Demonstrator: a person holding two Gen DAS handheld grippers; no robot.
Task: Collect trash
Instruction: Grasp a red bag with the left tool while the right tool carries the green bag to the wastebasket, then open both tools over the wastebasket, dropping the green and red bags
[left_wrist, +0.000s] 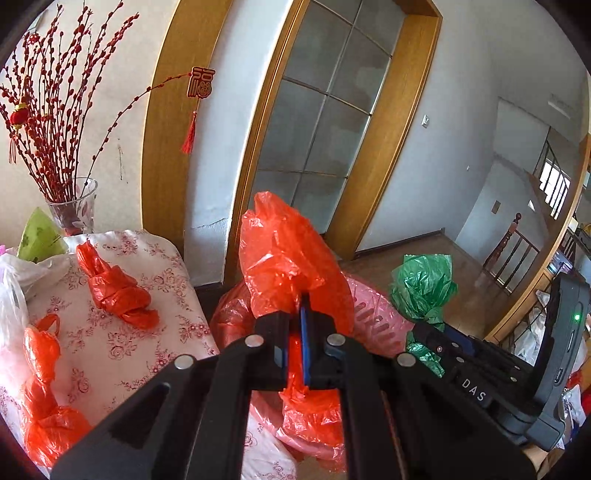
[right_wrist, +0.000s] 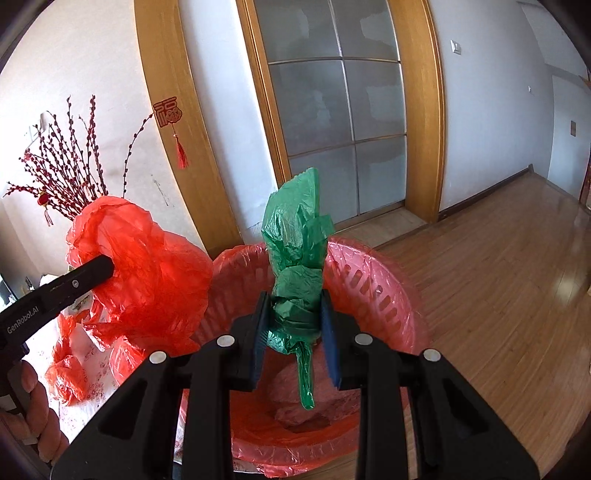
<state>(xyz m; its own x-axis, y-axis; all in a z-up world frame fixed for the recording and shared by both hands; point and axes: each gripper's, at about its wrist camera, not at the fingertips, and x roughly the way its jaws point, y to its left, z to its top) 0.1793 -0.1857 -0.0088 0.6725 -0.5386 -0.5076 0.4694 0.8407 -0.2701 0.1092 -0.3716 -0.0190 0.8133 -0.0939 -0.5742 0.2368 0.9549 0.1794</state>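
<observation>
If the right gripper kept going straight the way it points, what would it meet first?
Probably the pink slotted basket lined with red plastic: the right gripper, clamping a knotted green plastic bag, aims down into its mouth. Depth is unclear.

We see the left gripper (left_wrist: 303, 317) at the lower centre of its own view as matte black plastic arms with triangular cut-outs, round silver pivot pins and blue pads on the inner faces of the fingers. The right gripper (right_wrist: 295, 325) has the same black linkage, silver pins and ribbed blue pads, and at the right of the left view its body carries white letters "DAS" and a small green light. At the left edge of the right view, white lettering "GenRobot.AI" runs along the left gripper's black finger, with a hand (right_wrist: 33, 402) below it.
</observation>
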